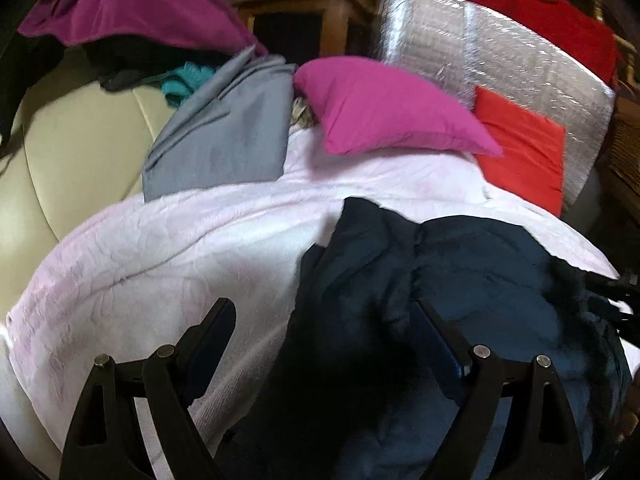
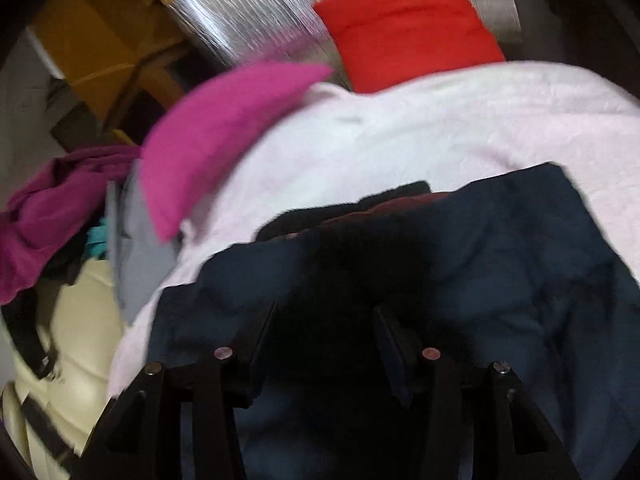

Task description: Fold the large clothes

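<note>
A: Two claws, both low over the same dark navy garment [image 1: 460, 280]. It lies rumpled on a pale pink blanket [image 1: 180, 248] that covers the surface under it.

B: Is the left claw [image 1: 324, 320] holding it?

A: No. Its fingers stand wide apart. The left finger [image 1: 216, 328] is over bare blanket, and the right one [image 1: 436, 336] is down against the navy cloth; nothing is pinched between them.

B: And the right claw [image 2: 324, 324]?

A: Also spread, though a little less. Navy fabric bunches up between the two fingers, but that view is blurred and the cloth there is nearly black, so I cannot tell whether it touches the pads. It is not clamped.

B: What else is around?

A: Beyond the garment, a magenta pillow [image 1: 384, 108] rests on the far edge of the blanket. Just beside it, a red folded cloth [image 1: 524, 152] leans against a silver foil sheet [image 1: 460, 40]. A grey cloth [image 1: 224, 128] lies to the left of the pillow, partly on a cream sofa cushion [image 1: 80, 132]. Further back on that side, a purple garment [image 1: 132, 4] is heaped over dark clothes, with a bit of teal cloth [image 1: 180, 82] showing.
</note>
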Motion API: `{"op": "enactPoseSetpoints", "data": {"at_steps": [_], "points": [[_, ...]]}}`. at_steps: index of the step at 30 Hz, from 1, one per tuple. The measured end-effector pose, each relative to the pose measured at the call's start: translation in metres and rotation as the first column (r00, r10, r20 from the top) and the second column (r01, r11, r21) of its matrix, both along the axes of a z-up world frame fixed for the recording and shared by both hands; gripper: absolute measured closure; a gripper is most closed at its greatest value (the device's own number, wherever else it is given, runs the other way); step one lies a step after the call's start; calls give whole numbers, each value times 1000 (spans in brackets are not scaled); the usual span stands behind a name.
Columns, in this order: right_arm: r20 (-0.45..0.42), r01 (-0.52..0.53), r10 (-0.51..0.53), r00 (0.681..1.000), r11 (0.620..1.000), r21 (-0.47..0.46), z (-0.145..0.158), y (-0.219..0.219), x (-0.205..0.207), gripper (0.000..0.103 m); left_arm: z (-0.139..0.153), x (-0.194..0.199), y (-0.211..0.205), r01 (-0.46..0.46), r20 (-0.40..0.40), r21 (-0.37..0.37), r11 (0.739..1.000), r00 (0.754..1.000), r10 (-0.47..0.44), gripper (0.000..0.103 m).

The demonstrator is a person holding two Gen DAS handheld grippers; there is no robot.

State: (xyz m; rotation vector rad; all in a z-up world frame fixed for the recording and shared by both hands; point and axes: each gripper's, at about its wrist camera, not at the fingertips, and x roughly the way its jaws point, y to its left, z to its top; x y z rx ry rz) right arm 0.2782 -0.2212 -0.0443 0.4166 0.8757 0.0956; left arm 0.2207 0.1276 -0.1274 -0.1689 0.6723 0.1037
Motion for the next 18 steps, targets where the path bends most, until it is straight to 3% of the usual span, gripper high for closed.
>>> {"op": "enactPoseSetpoints", "data": {"at_steps": [3,5,9,11,14,18], "points": [[104,-17,27,994,996,-93,30,4,-51,46,13,-20,-10,44,50,20,999,998,-45,13],[163,-12,36,986,989,-145,51,5,-91,36,23,-33,-15,52,76,32,998,996,-55,13],[256,45,8,967,979,-199,89,2,-154,30,46,-61,-24,70,70,37,997,995,-73,13],[292,87,-17,956,970,-227,105,0,-179,20,60,-78,-27,76,66,25,997,995,-77,11],[333,121,-23,943,954,-274,127,3,-216,13,87,-100,-36,58,71,58,997,995,-62,10],[320,116,-8,948,940,-320,143,11,-252,4,132,-145,-60,33,183,134,990,981,-57,10]]}}
